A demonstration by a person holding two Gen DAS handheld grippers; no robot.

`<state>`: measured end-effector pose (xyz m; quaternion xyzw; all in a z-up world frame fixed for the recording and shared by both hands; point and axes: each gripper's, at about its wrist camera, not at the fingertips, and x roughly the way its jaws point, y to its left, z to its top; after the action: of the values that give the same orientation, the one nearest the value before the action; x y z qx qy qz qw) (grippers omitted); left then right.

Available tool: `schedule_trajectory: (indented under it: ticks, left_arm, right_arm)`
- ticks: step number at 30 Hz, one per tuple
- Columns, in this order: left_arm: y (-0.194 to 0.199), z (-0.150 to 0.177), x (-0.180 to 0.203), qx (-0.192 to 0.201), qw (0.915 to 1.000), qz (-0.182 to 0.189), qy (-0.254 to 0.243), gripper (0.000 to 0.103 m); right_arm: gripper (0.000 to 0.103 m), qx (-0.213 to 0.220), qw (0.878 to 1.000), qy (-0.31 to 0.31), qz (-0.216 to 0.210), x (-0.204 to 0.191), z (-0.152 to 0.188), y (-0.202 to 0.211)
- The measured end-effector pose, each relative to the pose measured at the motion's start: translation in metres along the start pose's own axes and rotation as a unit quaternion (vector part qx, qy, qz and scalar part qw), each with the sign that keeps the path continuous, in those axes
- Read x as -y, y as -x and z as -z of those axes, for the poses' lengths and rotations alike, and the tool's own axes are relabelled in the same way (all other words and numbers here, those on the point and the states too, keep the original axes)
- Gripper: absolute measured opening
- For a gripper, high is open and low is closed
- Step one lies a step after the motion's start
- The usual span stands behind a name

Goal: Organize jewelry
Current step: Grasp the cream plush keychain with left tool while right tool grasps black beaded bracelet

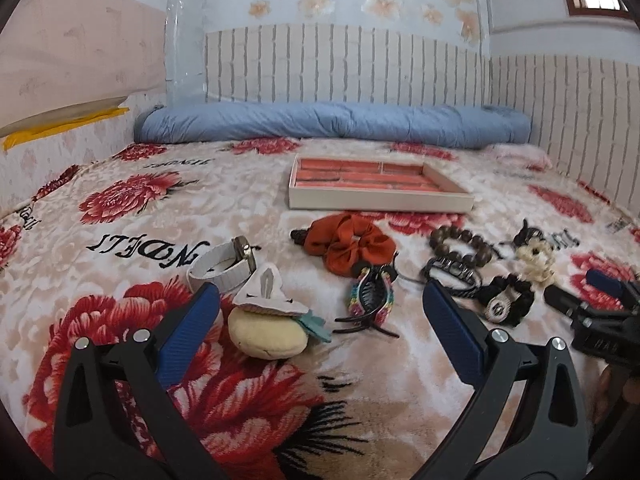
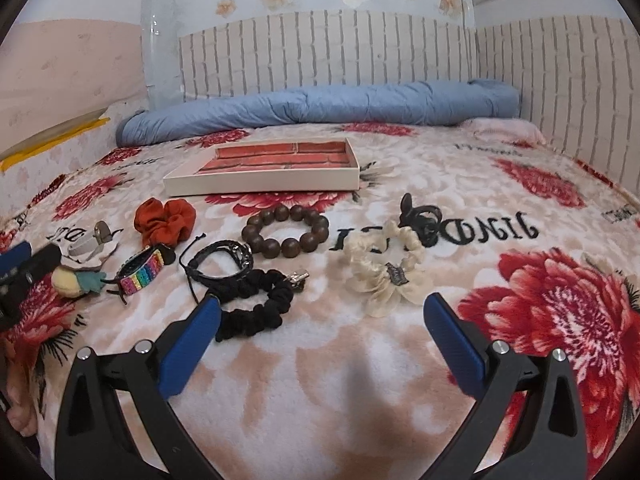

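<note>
A cream tray (image 1: 380,202) (image 2: 260,184) with a brick-patterned floor sits on the floral blanket. In front of it lie a rust scrunchie (image 1: 348,246) (image 2: 166,222), a wooden bead bracelet (image 1: 460,246) (image 2: 286,230), a black scrunchie (image 2: 256,300), a cream scrunchie (image 2: 384,268), a rainbow claw clip (image 1: 370,300) (image 2: 138,272), a white watch (image 1: 224,266) and a yellow plush clip (image 1: 266,326). My left gripper (image 1: 320,300) is open above the plush clip and claw clip. My right gripper (image 2: 320,308) is open, its left finger (image 2: 192,344) beside the black scrunchie.
A rolled blue quilt (image 1: 332,124) (image 2: 320,104) lies along the far wall. A black braided bracelet (image 2: 220,260) and a dark hair clip (image 2: 420,216) lie among the items. Walls border the bed at the back and right.
</note>
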<state>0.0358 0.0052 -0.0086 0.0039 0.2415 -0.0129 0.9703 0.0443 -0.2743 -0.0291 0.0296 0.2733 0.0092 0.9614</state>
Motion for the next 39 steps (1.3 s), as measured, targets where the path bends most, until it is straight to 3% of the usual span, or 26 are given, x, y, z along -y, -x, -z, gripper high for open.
schedule_trajectory:
  ticks: [8,20,22,30,34,39]
  left_arm:
    - [-0.014,-0.005,-0.011,-0.037,0.9992,0.009,0.014,0.098]
    - [-0.031,-0.012,-0.027,-0.068,0.9972,-0.028,0.012,0.098]
    - [-0.034,-0.012,-0.027,-0.072,0.9967,-0.036,0.007,0.098]
    - [-0.053,-0.006,-0.026,-0.109,0.9937,-0.023,-0.005,0.098]
    - [-0.061,-0.005,-0.023,-0.125,0.9919,-0.016,-0.012,0.098]
    - [-0.07,-0.005,-0.019,-0.147,0.9889,-0.004,-0.019,0.085]
  right_arm:
    - [0.098,-0.02,1.0,0.005,-0.003,-0.006,-0.008,-0.012]
    - [0.092,-0.041,0.999,0.028,0.002,-0.017,-0.014,-0.026]
    - [0.082,-0.045,0.999,0.028,-0.001,-0.016,-0.015,-0.028]
    - [0.068,-0.085,0.996,0.032,-0.014,-0.019,-0.014,-0.049]
    - [0.054,-0.106,0.994,0.03,-0.026,-0.019,-0.013,-0.058]
    - [0.046,-0.123,0.991,0.036,-0.033,-0.024,-0.014,-0.066]
